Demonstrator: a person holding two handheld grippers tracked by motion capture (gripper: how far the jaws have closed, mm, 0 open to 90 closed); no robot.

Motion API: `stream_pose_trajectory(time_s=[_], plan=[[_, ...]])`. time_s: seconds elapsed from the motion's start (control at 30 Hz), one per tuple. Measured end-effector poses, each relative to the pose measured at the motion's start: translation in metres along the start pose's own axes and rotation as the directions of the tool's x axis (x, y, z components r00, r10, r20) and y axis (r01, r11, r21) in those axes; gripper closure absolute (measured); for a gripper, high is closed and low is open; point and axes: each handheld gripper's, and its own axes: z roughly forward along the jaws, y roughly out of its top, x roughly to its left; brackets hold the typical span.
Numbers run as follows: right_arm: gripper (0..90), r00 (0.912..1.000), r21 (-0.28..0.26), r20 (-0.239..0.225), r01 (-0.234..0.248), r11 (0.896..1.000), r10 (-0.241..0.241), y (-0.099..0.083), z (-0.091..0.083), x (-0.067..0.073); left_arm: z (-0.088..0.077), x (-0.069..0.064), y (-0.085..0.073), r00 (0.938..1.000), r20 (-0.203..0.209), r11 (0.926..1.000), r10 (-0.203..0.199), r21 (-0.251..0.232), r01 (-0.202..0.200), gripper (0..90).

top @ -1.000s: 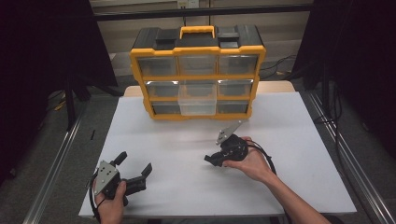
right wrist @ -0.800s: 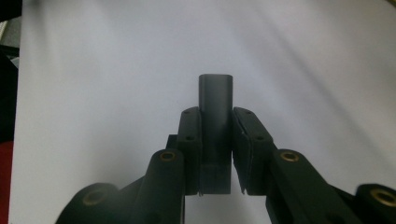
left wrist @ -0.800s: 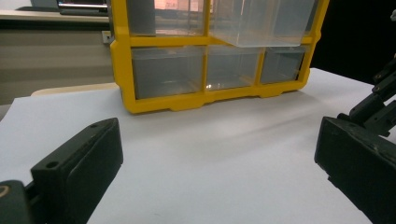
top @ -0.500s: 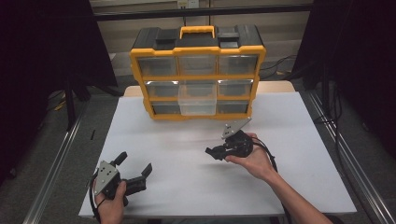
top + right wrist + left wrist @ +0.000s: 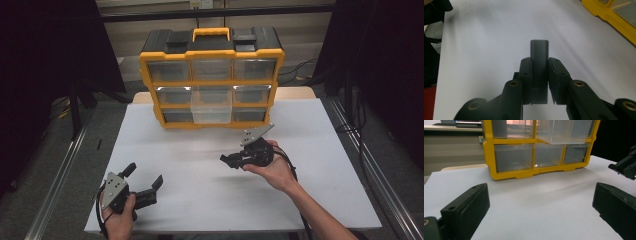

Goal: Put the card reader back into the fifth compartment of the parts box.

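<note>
White and bare, the table (image 5: pixel 320 200) carries at its far edge the yellow organizer (image 5: pixel 212 80), a cabinet of clear drawers with a black top and a yellow handle; it faces the person, probably so that the drawers can be reached from the near side; the middle drawer (image 5: pixel 212 107) stands pulled out toward the person, apart from its closed neighbours, and it looks empty, though the clear plastic makes this hard to judge. The right gripper (image 5: pixel 231 160) hangs above the table at centre right, turned toward the left; its jaws are closed on a small dark grey block (image 5: pixel 539 75), which stands upright between the pads and rises past their tips; I judge that it is carried clamped like this for placing into the open drawer. The left gripper (image 5: pixel 146 181) rests low at the near left corner, its jaws spread wide with nothing between them, as if waiting. The lower part of the block is hidden between the jaws; what kind of part it is I cannot tell.
</note>
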Motion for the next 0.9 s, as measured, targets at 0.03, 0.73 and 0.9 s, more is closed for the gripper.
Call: stream_pose_trajectory(time_s=[0.03,0.73,0.9], plan=[[73.1,1.0,-0.004,0.0,0.003,1.0,-0.003,0.001,-0.001,0.0,0.0,0.0,0.0,1.0,0.001,1.0,-0.008,-0.004,0.008,1.3],[73.2,0.9998,-0.07,0.009,0.02,0.997,-0.019,0.022,-0.02,0.001,0.002,0.0,0.0,0.9999,-0.002,0.9999,-0.01,-0.006,0.01,1.3],[73.2,0.9995,-0.074,0.01,0.029,0.997,-0.029,0.027,-0.021,0.002,0.001,0.0,0.0,1.0,-0.001,0.9999,-0.01,-0.005,0.01,1.3]])
